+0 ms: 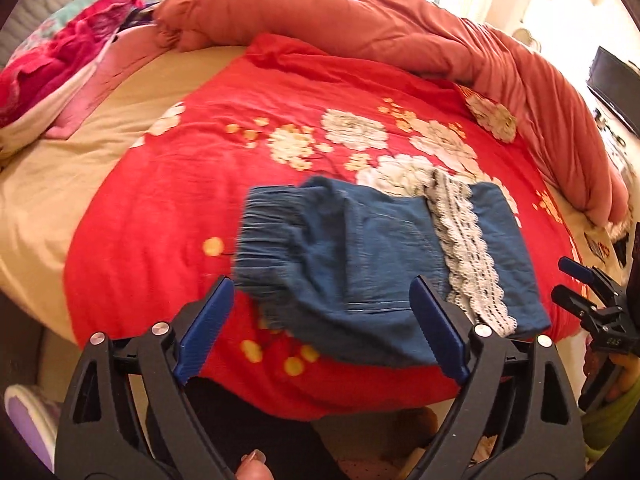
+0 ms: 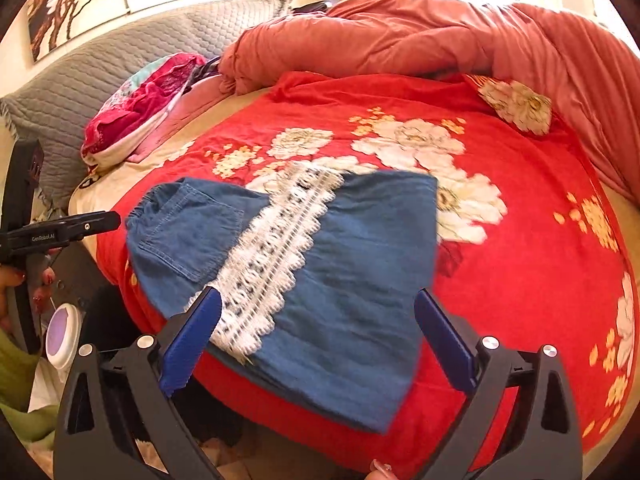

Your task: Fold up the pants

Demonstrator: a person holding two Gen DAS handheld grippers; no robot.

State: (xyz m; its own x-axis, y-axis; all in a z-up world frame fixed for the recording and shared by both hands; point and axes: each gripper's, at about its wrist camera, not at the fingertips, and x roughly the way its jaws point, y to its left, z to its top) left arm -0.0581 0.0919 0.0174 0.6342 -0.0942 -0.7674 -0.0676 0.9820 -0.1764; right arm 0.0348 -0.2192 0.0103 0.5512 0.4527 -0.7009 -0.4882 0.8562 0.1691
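Blue denim pants lie folded into a compact stack on the red floral blanket, with a white lace band across them and the elastic waistband at the left. They also show in the right wrist view, lace band running diagonally. My left gripper is open and empty, held just above the near edge of the pants. My right gripper is open and empty, hovering over the pants' near part. The right gripper shows at the right edge of the left wrist view.
A rumpled salmon duvet runs along the far and right side of the bed. A pink and floral bundle lies at the far left. A grey quilted headboard stands behind. The bed's near edge is just below the pants.
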